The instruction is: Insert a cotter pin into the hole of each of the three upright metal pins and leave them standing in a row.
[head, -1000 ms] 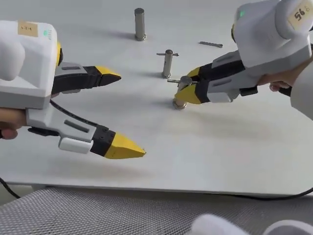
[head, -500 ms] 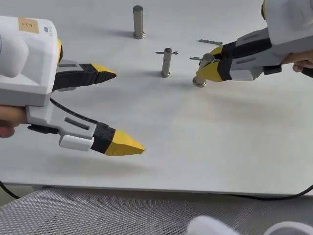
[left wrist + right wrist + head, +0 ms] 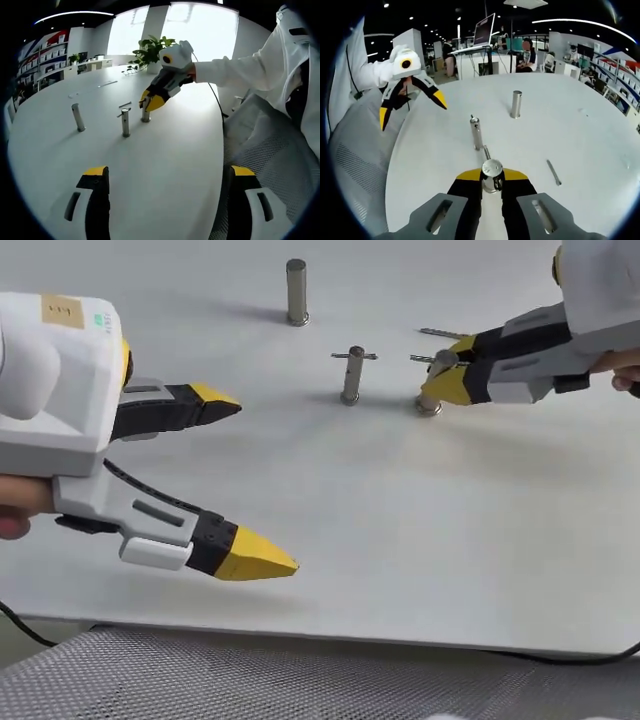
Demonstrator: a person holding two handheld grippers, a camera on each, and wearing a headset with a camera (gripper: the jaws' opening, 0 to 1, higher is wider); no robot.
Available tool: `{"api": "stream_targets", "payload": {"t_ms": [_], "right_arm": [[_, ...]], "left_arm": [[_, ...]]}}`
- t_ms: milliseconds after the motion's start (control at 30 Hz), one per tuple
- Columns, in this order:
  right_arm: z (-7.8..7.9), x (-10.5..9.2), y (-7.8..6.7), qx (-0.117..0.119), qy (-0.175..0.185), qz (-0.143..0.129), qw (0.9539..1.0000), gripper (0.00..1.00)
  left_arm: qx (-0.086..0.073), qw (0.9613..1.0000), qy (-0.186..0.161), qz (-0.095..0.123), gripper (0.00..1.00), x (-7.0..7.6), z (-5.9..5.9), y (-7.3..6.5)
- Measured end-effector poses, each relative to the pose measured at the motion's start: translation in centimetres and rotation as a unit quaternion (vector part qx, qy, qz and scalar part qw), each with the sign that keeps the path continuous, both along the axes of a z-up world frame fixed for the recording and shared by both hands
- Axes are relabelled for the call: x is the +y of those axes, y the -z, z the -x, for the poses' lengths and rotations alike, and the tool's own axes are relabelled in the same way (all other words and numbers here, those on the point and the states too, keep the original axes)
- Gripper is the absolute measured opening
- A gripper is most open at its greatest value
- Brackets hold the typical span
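Plant (image 3: 152,49) stands behind right gripper (image 3: 151,101) clamping metal pin (image 3: 145,116).

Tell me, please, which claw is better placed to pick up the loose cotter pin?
Probably the right claw: the loose cotter pin lies just beyond it, though it must first release the metal pin it grips. The left claw is open but far off.
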State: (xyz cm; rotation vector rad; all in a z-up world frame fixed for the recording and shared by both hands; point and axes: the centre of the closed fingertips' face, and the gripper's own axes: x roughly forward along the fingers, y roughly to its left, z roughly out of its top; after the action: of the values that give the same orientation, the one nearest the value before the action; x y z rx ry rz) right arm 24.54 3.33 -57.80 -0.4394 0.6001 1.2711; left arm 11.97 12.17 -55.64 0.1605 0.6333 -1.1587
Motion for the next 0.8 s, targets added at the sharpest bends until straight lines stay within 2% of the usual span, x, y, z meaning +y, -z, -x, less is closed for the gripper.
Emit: {"api": "stream_targets", "payload": {"t_ms": [133,300,467,500,533,600,633,733,800], "right_arm": [[0.0,0.1,0.1,-0.006,-0.006,0.003,1.0,0.08],[0.0,0.2,0.1,-0.025,-0.03,0.004,0.9992,0.09],[-0.3,0.0,0.2,-0.013,0.0,-0.01,0.9999,0.1],[-0.3,0.0,0.2,-0.011,-0.001,-0.014,0.9998,0.15],[-0.1,0.2,0.1,-0.006,-0.002,-0.025,0.9997,0.28],[-0.4,0.2,-0.2,-0.022,0.012,-0.027,0.9993,0.46],[-0.3,0.1,-0.4,-0.021,0.014,-0.024,0.9994,0.51],[0.1,-0.1,-1.5,-0.018,0.025,-0.042,0.9987,0.51],[1.0,-0.1,-2.4,-0.01,0.039,-0.052,0.9979,0.57]], "left_arm": [[0.002,1.0,-0.001,0.004,0.98,0.0,0.1,-0.1],[0.005,1.0,0.006,-0.003,0.98,-0.1,0.2,0.2],[0.004,1.0,0.007,0.004,0.98,-0.3,0.1,0.0],[0.004,1.0,0.007,0.005,0.98,-0.3,0.1,0.0],[0.004,1.0,0.007,0.005,0.98,-0.3,0.1,0.0],[0.002,1.0,0.007,0.004,0.98,-0.2,0.0,-0.1],[0.001,1.0,0.006,0.005,0.98,0.1,-0.2,-0.1],[-0.001,0.9999,0.002,0.01,0.98,0.3,-0.4,-0.4],[-0.004,0.9999,-0.002,0.014,0.98,1.1,-0.9,-0.3]]}}
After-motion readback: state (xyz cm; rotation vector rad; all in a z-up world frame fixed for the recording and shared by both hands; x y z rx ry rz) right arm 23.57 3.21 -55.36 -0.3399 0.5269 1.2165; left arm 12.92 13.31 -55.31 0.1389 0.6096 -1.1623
